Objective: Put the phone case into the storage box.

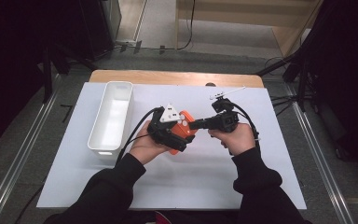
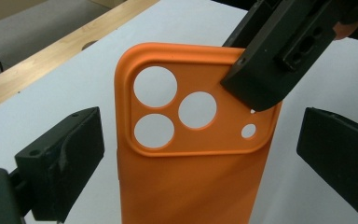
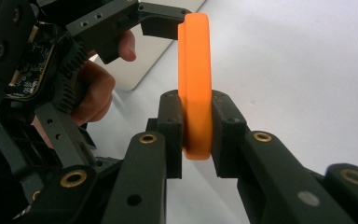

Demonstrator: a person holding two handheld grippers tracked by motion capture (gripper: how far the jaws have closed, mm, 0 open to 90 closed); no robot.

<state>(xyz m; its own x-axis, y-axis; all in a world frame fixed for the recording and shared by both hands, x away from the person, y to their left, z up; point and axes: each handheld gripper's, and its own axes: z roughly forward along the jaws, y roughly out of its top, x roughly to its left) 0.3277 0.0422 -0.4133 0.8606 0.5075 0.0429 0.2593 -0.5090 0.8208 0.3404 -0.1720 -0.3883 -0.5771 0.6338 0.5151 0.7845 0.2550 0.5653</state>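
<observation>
Covering wooden table (image 1: 121, 76) — white sheet (image 1: 205, 177), grey floor (image 1: 23, 140)

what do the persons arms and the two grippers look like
Both arms wear black long sleeves. The left gripper is black with a grey three-cornered plate on top and black cables trailing from it. The right gripper is black too, with brass-coloured pivot pins on its blocky jaws and a white stick-like piece above.
</observation>
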